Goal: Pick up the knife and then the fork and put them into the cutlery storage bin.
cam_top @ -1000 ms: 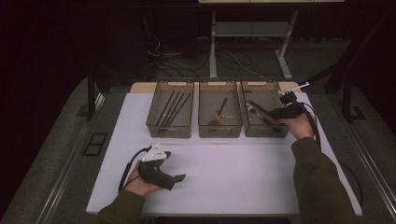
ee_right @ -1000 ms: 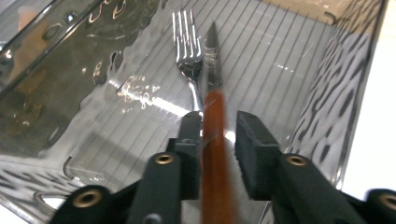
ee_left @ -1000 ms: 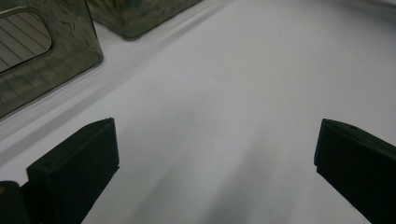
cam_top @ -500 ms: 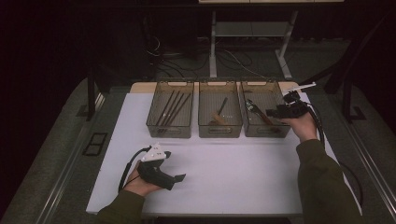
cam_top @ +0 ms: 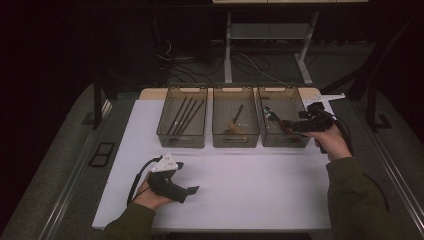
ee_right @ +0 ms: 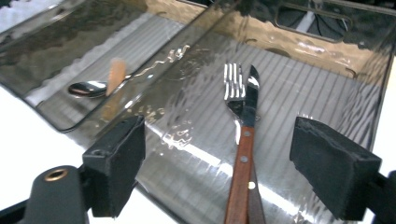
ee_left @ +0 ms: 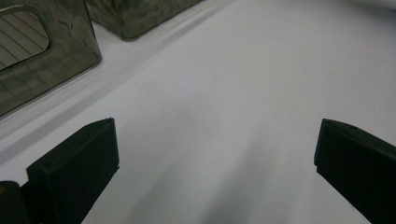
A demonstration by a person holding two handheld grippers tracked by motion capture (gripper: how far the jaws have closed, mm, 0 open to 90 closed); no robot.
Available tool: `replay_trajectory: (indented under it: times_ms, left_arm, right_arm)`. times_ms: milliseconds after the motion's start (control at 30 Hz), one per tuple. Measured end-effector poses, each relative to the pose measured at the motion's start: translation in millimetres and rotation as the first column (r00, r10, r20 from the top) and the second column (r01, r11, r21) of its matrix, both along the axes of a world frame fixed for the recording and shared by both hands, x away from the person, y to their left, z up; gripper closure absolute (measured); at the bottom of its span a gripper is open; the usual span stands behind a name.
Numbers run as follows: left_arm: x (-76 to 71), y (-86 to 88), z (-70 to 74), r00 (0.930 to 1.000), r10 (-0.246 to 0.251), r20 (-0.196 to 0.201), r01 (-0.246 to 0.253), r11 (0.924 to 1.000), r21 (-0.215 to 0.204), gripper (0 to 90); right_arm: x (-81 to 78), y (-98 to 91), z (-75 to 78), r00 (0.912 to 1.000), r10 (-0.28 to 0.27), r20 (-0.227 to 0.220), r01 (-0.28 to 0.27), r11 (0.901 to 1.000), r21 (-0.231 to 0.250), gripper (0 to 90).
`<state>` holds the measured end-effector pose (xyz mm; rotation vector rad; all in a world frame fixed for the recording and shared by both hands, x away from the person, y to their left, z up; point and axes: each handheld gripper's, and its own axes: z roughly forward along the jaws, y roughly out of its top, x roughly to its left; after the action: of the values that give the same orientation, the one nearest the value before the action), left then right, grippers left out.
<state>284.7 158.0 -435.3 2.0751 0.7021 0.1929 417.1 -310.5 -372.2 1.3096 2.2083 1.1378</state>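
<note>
The right gripper (cam_top: 292,125) hangs at the near right corner of the right bin (cam_top: 300,107), its fingers (ee_right: 114,163) spread wide after just opening — nothing is pinched between them. Inside that bin, seen from the right gripper view, a fork (ee_right: 236,135) with a wooden handle lies flat on the ribbed floor, and a knife (ee_right: 252,93) lies with it, blade by the tines; both are free of the fingers. The middle bin (cam_top: 235,122), just left of the right bin, holds a spoon (ee_right: 88,88) and a pale wooden handle (ee_right: 116,74). The left bin (cam_top: 182,122), furthest from the right bin, holds dark chopsticks (cam_top: 184,115). Well away from the right bin, on the near side of the white tabletop (cam_top: 260,185), the left gripper (cam_top: 192,190) rests in the person's hand — its fingers (ee_left: 74,168) open over bare surface.
</note>
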Motion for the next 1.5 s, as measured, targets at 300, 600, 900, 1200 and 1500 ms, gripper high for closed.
replay_trajectory:
  times_ms: [300,600,900,1200,1500]
  left_arm:
    - [0.4,-0.7,-0.4,0.9999,-0.007,-0.008,0.007,0.9999,0.010,0.0]
    - [0.3,-0.6,-0.4,0.9999,-0.006,-0.009,0.006,1.0000,0.007,0.0]
    - [0.4,-0.8,0.0,1.0000,0.001,-0.008,-0.001,1.0000,0.002,0.0]
    - [-0.5,-0.3,-0.3,1.0000,-0.005,-0.006,0.005,1.0000,0.000,0.0]
    - [-1.6,0.2,0.7,1.0000,-0.006,-0.001,0.006,1.0000,-0.005,0.0]
  right_arm:
    - [-29.4,4.8,-1.0,0.9970,0.067,0.038,-0.069,0.9970,0.035,13.7]
    - [-61.7,10.8,-7.6,0.9900,0.119,0.076,-0.122,0.9916,0.042,13.7]
    - [-88.5,16.6,-20.7,0.9812,0.173,0.085,-0.178,0.9827,0.050,13.7]
    - [-107.8,20.6,-35.1,0.9720,0.213,0.100,-0.219,0.9743,0.054,13.7]
    - [-132.1,18.8,-50.0,0.9689,0.221,0.111,-0.230,0.9706,0.071,13.7]
